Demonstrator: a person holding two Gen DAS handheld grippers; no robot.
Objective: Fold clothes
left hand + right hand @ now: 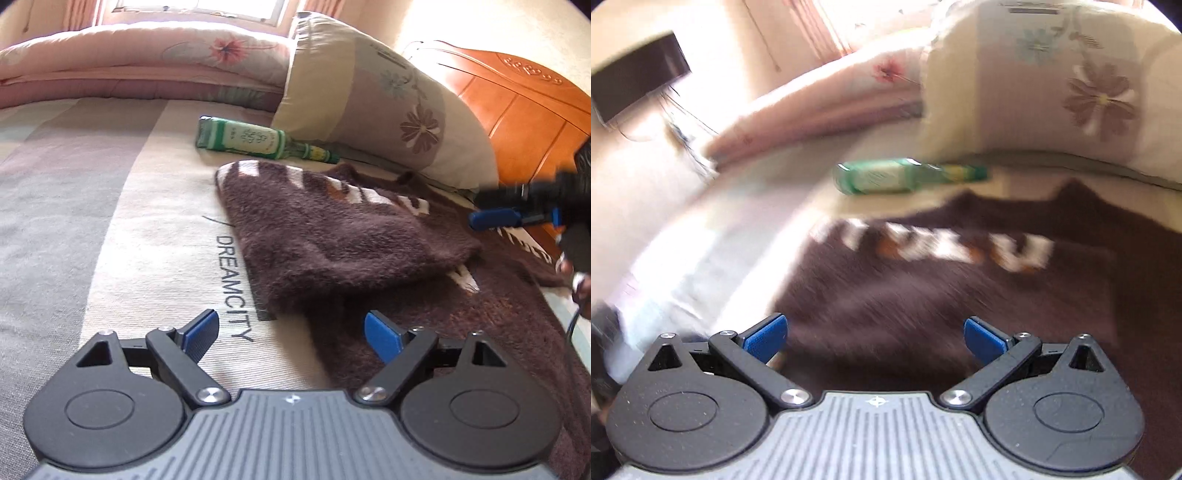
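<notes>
My left gripper (291, 332) hangs low over the bed with its blue fingers (201, 332) spread wide and nothing between them; the near edge of the brown sweater (332, 243) lies just beyond their tips, untouched. The sweater is fuzzy, dark brown with white and orange lettering, and it is spread on the striped bedsheet (110, 221), which carries printed letters just left of the cloth. One part of the sweater is folded over onto the rest, forming a thick flap whose near corner points toward my left fingers. At the far side of the sweater a green bottle (258, 142) lies on its side on the sheet, just beside a flowered pillow (388, 110) that leans toward the orange wooden headboard (524, 110) on the right. A pink flowered quilt (147, 62) is heaped along the far edge of the bed. My right gripper (875, 339) shows in the left view at the right edge as a blurred dark shape with a blue finger over the sweater's right part. In its own blurred view, its fingers (764, 338) stand wide apart, empty, above the brown cloth, with the lettering, the bottle and the pillow farther off.
</notes>
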